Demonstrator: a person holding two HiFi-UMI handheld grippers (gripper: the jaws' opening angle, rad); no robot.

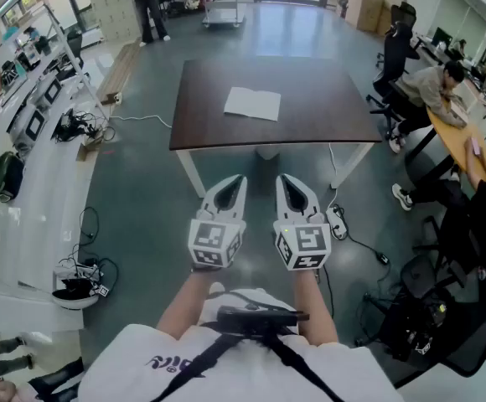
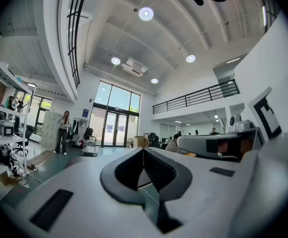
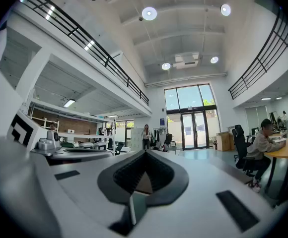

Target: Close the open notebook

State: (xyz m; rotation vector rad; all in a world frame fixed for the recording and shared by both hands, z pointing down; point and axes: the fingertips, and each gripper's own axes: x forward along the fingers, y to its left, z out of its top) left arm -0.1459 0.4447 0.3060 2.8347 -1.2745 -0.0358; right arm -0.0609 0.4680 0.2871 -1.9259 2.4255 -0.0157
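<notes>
The open notebook (image 1: pixel 253 103) lies flat with white pages up, near the middle of a dark brown table (image 1: pixel 310 115) well ahead of me. My left gripper (image 1: pixel 241 179) and right gripper (image 1: pixel 281 179) are held side by side at chest height, short of the table and over the floor. Both point level and forward. In the left gripper view the tips (image 2: pixel 143 150) meet with nothing between them. The right gripper's tips (image 3: pixel 145 152) also meet, empty. The notebook cannot be made out in either gripper view.
A long white bench (image 1: pixel 25 182) with equipment runs down the left. Cables and a power strip (image 1: pixel 337 221) lie on the floor by the table's right leg. People sit at desks (image 1: pixel 461 132) on the right with office chairs (image 1: pixel 394 57). A person (image 1: pixel 149 2) stands at the far end.
</notes>
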